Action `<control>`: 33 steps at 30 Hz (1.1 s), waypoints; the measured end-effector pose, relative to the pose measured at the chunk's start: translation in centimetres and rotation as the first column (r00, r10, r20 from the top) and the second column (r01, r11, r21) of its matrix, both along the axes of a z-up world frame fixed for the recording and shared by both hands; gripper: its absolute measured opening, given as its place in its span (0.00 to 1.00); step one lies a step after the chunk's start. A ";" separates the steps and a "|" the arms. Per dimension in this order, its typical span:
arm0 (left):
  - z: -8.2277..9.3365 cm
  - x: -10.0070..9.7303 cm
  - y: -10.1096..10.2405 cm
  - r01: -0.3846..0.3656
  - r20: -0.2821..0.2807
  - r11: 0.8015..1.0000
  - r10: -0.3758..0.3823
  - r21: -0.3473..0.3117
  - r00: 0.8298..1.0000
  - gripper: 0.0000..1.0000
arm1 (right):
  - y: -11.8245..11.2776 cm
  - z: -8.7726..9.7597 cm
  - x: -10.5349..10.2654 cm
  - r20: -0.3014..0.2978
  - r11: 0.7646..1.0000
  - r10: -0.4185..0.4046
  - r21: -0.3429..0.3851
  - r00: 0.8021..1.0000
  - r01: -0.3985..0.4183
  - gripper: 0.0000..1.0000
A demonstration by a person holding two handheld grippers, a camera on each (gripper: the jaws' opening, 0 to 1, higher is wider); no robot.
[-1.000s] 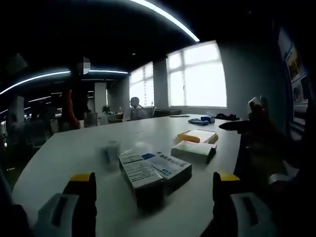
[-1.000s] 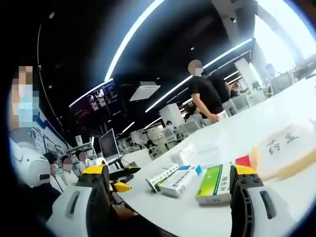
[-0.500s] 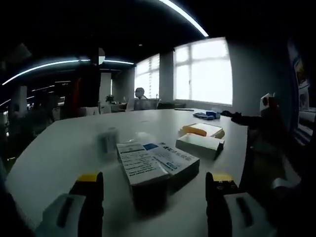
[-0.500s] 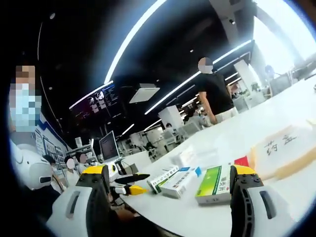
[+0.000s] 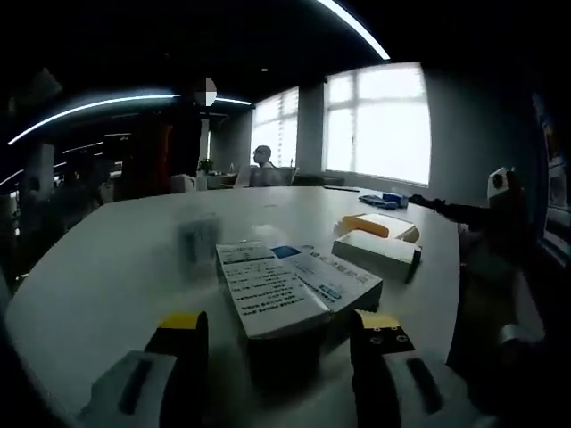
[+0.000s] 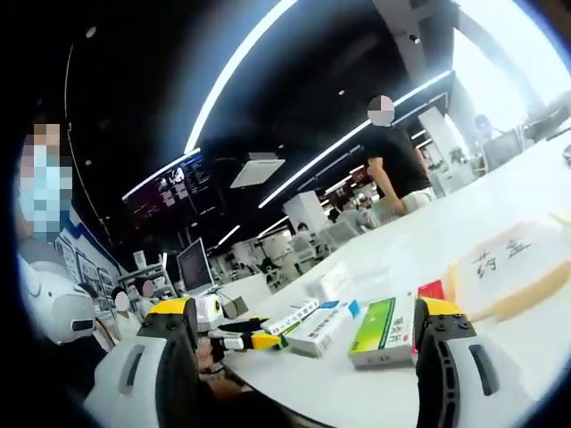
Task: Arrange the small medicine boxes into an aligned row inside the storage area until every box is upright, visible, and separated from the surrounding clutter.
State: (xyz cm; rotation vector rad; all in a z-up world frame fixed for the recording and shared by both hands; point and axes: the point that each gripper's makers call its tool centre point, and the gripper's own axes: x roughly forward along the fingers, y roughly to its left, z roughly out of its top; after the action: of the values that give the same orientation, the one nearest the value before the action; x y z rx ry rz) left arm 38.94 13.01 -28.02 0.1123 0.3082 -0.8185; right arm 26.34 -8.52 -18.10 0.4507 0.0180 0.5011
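Nearer now: box [image 5: 268, 299] between left tongs [image 5: 278, 332]

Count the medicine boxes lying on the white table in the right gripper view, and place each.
3: the green box nearest the right jaw, the blue-and-white box beside it, and a slim white box behind that. Others may be hidden.

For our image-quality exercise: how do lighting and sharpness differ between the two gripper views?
Left gripper view: dim, bright windows wash out behind, medicine boxes readable, a small object beyond them blurred. Right gripper view: brighter, ceiling light strips curve with fisheye distortion, green-and-white box sharp.
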 end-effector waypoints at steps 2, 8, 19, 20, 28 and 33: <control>-0.6 0.3 0.8 -0.017 -0.001 0.999 0.018 0.050 1.000 0.57 | -0.1 0.0 -0.1 0.001 1.000 -0.004 0.000 1.000 0.004 1.00; -0.8 0.1 0.2 -0.009 0.003 0.998 0.009 0.065 1.000 0.53 | -0.4 0.0 -0.2 0.003 1.000 -0.012 0.010 1.000 0.012 1.00; -1.4 0.1 -0.5 0.013 -0.023 0.998 -0.012 0.064 1.000 0.44 | -0.8 -0.1 -0.3 0.000 1.000 -0.017 0.023 1.000 0.017 1.00; -1.4 0.0 -0.5 0.015 -0.020 0.998 -0.014 0.065 1.000 0.44 | -0.9 -0.1 -0.3 -0.001 0.999 -0.018 0.027 1.000 0.018 1.00; -1.3 0.2 0.2 0.014 -0.021 0.998 -0.013 0.066 1.000 0.40 | -1.1 -0.3 -0.4 -0.003 0.999 -0.024 0.038 1.000 0.024 1.00; -1.3 0.6 0.6 0.004 -0.021 0.998 -0.003 0.064 1.000 0.39 | -1.3 -0.4 -0.3 -0.005 0.999 -0.024 0.040 1.000 0.025 1.00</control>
State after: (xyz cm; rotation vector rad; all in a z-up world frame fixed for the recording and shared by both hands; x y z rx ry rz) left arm 39.52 13.65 -29.35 0.1642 0.3545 -0.8136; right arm 26.01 -9.86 -18.50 0.4904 0.0067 0.4771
